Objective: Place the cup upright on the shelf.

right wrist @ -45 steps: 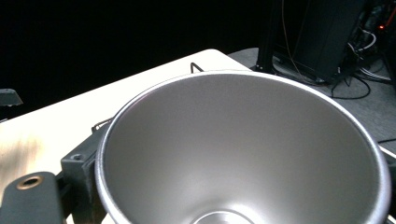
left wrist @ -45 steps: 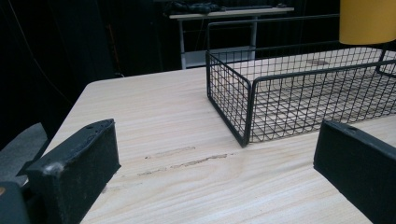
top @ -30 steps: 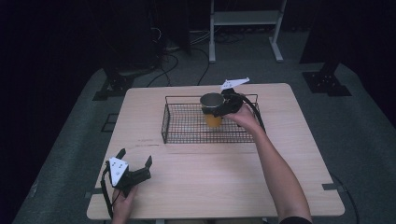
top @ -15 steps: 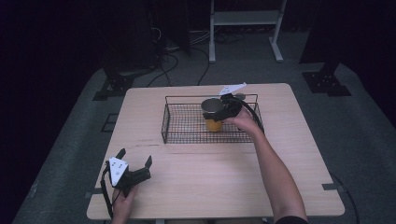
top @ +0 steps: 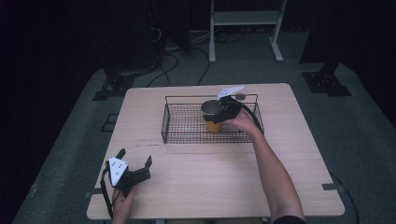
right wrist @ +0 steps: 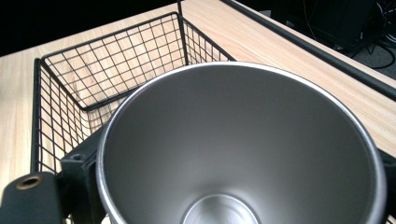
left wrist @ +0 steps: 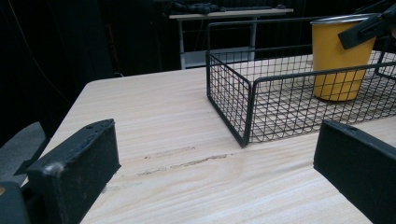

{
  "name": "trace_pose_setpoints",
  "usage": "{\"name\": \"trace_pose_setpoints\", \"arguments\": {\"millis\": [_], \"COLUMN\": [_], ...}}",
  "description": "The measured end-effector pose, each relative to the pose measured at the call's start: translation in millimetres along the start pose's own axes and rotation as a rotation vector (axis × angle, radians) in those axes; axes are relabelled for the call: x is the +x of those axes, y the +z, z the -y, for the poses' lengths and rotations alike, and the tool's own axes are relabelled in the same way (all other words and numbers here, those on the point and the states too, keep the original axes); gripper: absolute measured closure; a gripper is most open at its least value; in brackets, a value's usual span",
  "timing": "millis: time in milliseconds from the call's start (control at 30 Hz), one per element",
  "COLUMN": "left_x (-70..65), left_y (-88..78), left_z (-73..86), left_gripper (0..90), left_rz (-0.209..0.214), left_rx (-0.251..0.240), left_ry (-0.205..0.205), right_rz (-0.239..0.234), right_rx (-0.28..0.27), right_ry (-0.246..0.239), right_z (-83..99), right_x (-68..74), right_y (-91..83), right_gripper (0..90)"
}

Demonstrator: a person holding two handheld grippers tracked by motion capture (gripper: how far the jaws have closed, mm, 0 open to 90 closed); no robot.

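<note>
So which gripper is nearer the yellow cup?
Right. The right gripper grips the yellow cup inside the wire basket; the left gripper sits open near the table's front-left corner.

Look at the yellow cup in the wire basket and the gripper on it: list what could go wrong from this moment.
1. The right gripper grips the yellow cup near its rim; the smooth tapered wall might slip out or tip.
2. The cup sits close to the wire basket wall, so on lifting it could catch on the wire.
3. The left gripper rests open, far off, so nothing steadies the basket if it drags.
</note>
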State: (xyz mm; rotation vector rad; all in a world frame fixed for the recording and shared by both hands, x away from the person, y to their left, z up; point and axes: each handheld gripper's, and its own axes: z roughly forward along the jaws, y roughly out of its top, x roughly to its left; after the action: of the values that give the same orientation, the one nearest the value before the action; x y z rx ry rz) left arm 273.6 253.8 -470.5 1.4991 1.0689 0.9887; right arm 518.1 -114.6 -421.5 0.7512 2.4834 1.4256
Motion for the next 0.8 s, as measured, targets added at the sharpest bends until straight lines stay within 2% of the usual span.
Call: {"name": "trace_pose_setpoints", "arguments": {"millis": [233,433,800], "left_x": [-0.1,-0.1,-0.2], "left_y": [0.1,0.0,0.2], "left_z": [0.0,0.0,-0.1], "left_gripper": [0.0,0.0,0.0], "left_rz": [-0.001,0.000,-0.001], "left_rx": [0.001,0.000,0.002], "left_ry": [0.001,0.002,0.003], "right_rz": [0.009,0.025,0.033], "right_rx": [-0.003,0.008,-0.008], "right_ry": [0.001,-0.018,-0.026], "right_z": [0.3,0.0,-1.7], "right_x": [0.3,1.3,3.3], "right_y": [0.1,-0.1,-2.6], "right_gripper": [7.5,3.6,1.3]}}
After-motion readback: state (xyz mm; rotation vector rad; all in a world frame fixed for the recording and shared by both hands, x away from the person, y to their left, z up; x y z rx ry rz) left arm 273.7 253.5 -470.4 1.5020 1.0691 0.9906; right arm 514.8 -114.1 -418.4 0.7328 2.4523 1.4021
